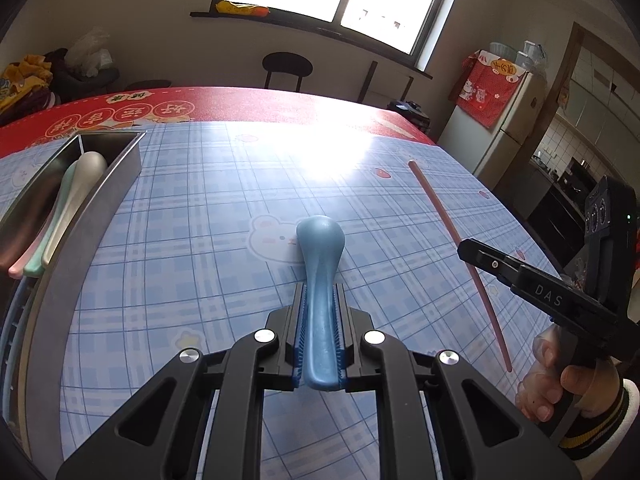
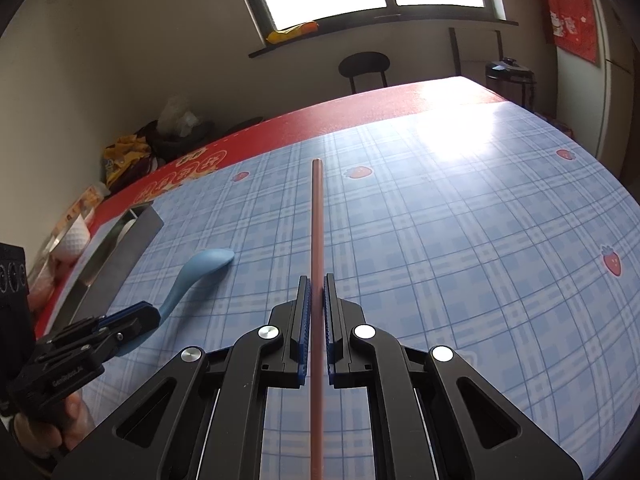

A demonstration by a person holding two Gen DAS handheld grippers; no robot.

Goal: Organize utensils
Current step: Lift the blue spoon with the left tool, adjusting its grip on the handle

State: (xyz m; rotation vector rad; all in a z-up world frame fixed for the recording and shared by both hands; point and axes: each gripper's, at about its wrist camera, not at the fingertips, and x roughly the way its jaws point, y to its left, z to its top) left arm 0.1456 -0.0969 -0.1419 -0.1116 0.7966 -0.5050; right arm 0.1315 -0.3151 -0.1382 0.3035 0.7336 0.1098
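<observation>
Between left gripper (image 1: pixel 319 332) pads, clamped on blue spoon (image 1: pixel 320 248), handle along the fingers, bowl forward; metal tray (image 1: pixel 120 168) far-left, nearer this hand; right gripper (image 2: pixel 316 320) closed around pink chopstick (image 2: pixel 317 220), lengthwise over tablecloth (image 2: pixel 460 240)

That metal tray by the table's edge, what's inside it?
The metal tray holds spoons lying lengthwise: white, mint green and pink handles show. Its near wall hides the bottom, so more may lie beneath.

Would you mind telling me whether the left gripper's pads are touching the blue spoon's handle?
Touching. The left wrist view shows the left gripper with both blue pads pressed against the blue spoon handle, no gap visible either side.
</observation>
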